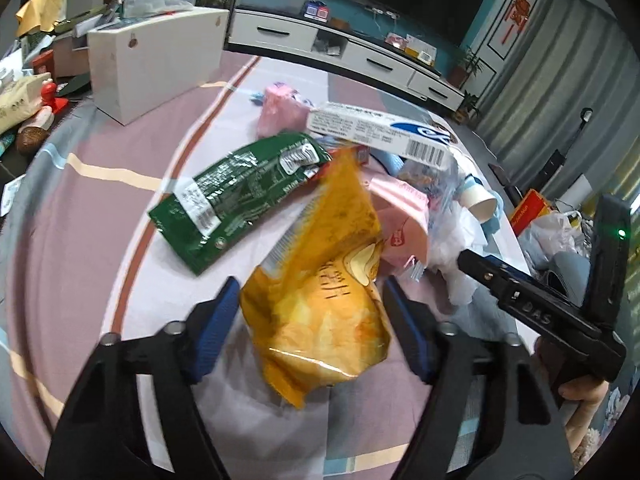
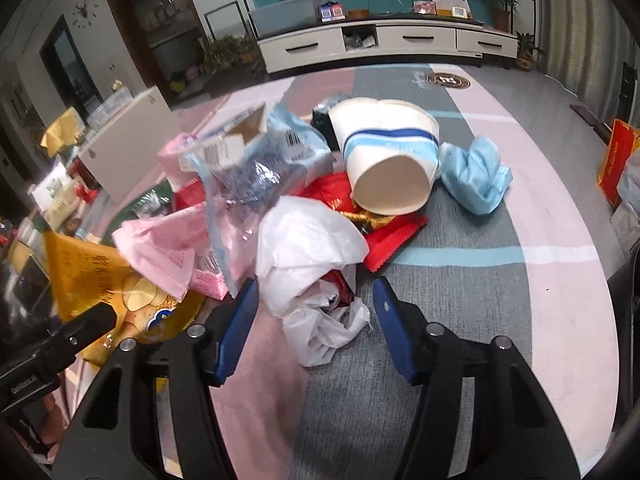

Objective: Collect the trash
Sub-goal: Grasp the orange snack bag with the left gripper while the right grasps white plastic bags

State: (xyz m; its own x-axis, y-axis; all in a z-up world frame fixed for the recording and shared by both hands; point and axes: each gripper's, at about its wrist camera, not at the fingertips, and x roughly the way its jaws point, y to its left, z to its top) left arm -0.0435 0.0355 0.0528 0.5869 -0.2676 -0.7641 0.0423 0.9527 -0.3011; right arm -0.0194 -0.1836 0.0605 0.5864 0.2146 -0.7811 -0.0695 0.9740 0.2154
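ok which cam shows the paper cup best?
Right wrist. The paper cup lies on its side mid-frame, open mouth toward the camera, blue stripes clear. In the left wrist view the cup is small and far right, mostly hidden behind the pile.

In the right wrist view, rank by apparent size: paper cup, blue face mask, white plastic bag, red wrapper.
1. white plastic bag, though nearest the camera, so unsure
2. paper cup
3. blue face mask and red wrapper: alike; wrapper partly hidden
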